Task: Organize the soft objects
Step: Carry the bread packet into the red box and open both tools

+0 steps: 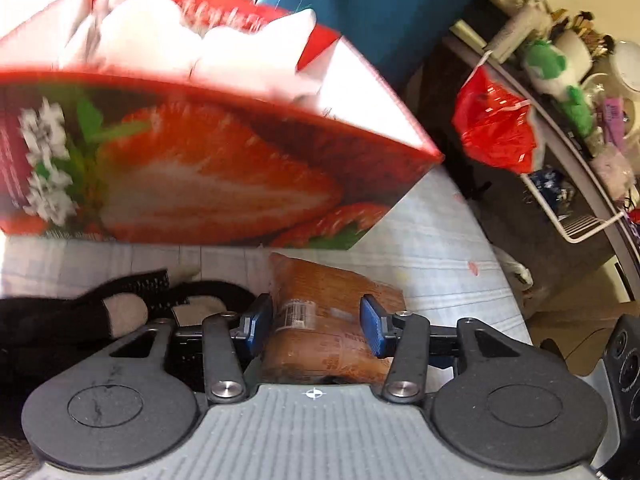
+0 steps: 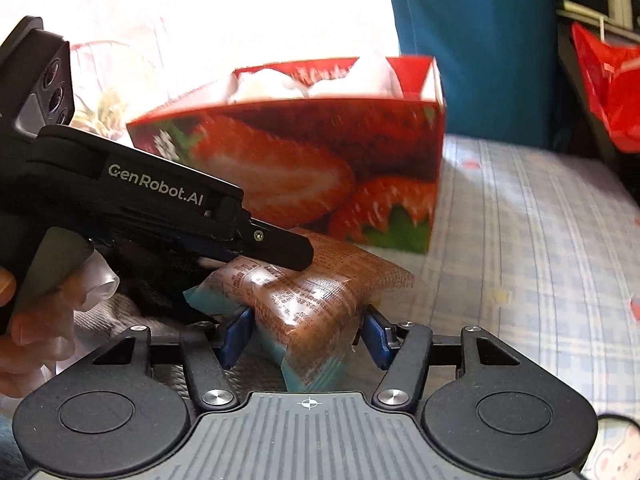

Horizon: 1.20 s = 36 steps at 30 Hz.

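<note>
A soft brown plastic-wrapped packet [image 1: 332, 288] lies low over the checked bedsheet [image 1: 440, 248]. My left gripper [image 1: 316, 322] is shut on it, with a blue pad pressed against each side. In the right wrist view the same packet [image 2: 316, 292] bulges into a ridge between the pads of my right gripper [image 2: 306, 334], which is shut on its near end. The left gripper [image 2: 292, 254] reaches in from the left, over the packet's far end. Just behind stands a strawberry-print tissue box [image 1: 200, 160] with white tissue sticking out of its top.
A black and grey fabric item [image 1: 120, 308] lies left of the packet. A person's hand [image 2: 40, 320] holds the left gripper. A red plastic bag [image 1: 496, 128], a white wire rack [image 1: 580, 224] and a cluttered shelf are at the right. A teal cloth [image 2: 480, 60] hangs behind the tissue box [image 2: 320, 160].
</note>
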Tool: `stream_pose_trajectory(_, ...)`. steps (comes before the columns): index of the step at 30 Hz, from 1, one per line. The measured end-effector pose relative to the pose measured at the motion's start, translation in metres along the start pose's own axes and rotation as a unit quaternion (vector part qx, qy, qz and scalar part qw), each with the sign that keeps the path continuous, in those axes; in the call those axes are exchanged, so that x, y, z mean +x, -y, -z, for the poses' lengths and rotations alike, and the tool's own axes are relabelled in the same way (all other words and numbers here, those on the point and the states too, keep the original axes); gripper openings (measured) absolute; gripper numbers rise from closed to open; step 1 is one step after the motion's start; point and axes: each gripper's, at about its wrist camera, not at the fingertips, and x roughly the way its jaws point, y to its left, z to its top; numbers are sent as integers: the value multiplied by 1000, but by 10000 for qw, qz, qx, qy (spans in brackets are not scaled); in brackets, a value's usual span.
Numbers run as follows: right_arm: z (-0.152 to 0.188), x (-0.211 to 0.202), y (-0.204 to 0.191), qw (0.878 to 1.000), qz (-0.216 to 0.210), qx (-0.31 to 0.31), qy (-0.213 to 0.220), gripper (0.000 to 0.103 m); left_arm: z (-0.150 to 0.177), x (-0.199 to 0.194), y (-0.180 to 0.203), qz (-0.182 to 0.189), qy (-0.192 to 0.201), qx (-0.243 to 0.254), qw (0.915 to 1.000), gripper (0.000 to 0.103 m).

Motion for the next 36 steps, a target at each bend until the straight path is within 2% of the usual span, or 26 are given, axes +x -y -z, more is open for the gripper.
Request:
stream_pose_trajectory(5,-14,-14,-10,9996,-95,-96,236,55,-3,-30,13,-117,347,139,9992,51)
stream_pose_trajectory(10,-33,-31,-29,9970,-119,-515,558,55,-12,-68,21,-67,801,225,9965,51)
stream_pose_trajectory(19,-91,-44,-57,9875,-79,-1283,911,55,-54,-108,23,51,1420,223,9896,51)
stream_pose_trajectory(23,-117,-36,-69,9844,-66,-1453,992,55,-77,-117,20,-64,1542,298,9876,51)
stream_pose_trajectory(29,-152,-15,-73,9840,-295,-1408,1053,55,-105,-121,0,-147,1680,339,9851,54)
stream_pose_trajectory(36,-181,18,-89,9811,-169,-1670,959,55,-133,-116,-24,-274,1666,287,9852,55)
